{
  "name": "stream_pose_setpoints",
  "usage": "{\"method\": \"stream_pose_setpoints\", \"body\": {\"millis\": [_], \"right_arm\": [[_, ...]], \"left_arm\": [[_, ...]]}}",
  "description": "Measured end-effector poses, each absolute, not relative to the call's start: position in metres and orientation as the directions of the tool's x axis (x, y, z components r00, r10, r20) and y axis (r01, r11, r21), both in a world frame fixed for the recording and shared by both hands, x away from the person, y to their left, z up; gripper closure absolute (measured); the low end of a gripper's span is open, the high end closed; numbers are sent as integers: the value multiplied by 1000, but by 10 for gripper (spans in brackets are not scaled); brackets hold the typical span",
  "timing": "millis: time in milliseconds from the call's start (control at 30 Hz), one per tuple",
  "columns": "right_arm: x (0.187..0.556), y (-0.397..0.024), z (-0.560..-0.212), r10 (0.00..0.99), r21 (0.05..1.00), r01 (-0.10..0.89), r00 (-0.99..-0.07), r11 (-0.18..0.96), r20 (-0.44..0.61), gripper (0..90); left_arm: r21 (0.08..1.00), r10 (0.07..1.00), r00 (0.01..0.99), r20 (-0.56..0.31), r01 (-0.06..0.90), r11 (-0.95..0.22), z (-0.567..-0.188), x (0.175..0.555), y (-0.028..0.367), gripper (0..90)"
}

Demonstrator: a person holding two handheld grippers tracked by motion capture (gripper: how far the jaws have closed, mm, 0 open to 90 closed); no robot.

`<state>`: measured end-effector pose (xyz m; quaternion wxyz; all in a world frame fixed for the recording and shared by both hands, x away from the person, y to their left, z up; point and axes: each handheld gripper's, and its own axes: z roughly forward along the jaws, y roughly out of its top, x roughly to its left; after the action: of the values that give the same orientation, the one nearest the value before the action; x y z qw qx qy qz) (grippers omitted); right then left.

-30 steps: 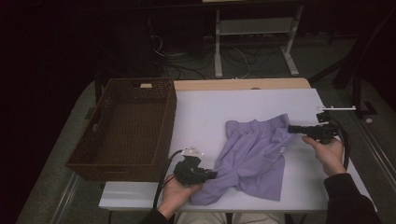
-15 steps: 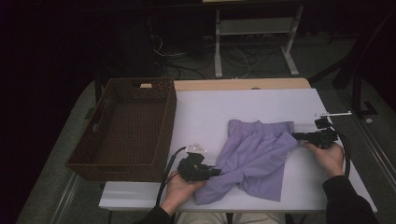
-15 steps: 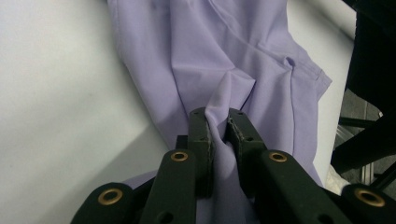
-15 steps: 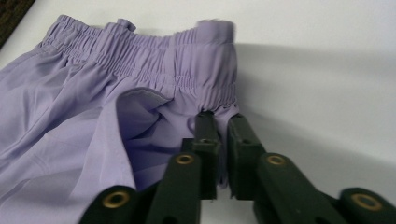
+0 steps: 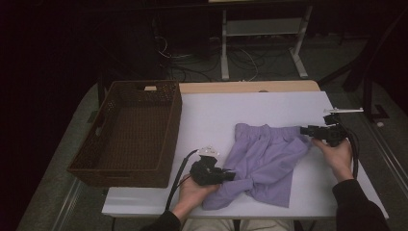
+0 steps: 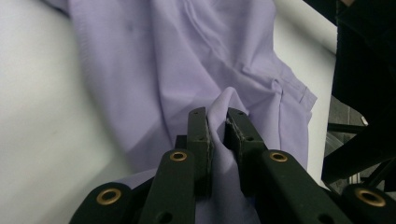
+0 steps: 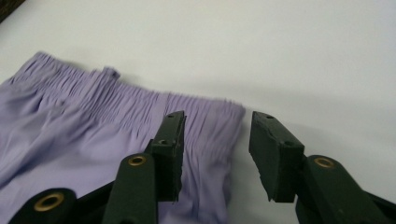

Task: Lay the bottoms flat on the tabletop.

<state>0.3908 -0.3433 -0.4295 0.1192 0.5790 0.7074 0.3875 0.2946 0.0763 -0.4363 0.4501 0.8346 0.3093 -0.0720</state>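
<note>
Lavender shorts point(image 5: 264, 161) with a gathered elastic waistband lie spread on the white table point(image 5: 216, 115). My left gripper point(image 5: 232, 176) at the shorts' near left corner is shut on a pinched fold of the purple cloth point(image 6: 219, 116), which rises between its pads. My right gripper point(image 5: 305, 130) sits at the shorts' far right corner; its jaws have just been opening. In the right gripper view the right gripper point(image 7: 215, 140) stands open over the waistband's end point(image 7: 219, 119), and the pads do not press on the cloth.
A dark brown wicker basket point(image 5: 168, 139) stands on the table's left side, with nothing in it. Bare white tabletop lies behind and to the right of the shorts. Beyond the far edge are a wooden strip, cables and white metal legs.
The right gripper has let go of the waistband corner, and its jaws now stand apart. The shorts have been drawn flatter and wider. The left gripper keeps its hold.
</note>
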Motion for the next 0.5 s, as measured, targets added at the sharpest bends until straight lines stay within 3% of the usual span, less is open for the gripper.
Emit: {"method": "stream_pose_setpoints", "body": {"millis": [300, 500], "right_arm": [[411, -325, -440, 941, 647, 759, -267, 74, 206, 513], [411, -321, -444, 946, 632, 770, -262, 87, 189, 651]], "left_arm": [[705, 439, 807, -396, 573, -417, -438, 296, 69, 804], [708, 440, 805, -398, 574, -411, -438, 296, 69, 803]]}}
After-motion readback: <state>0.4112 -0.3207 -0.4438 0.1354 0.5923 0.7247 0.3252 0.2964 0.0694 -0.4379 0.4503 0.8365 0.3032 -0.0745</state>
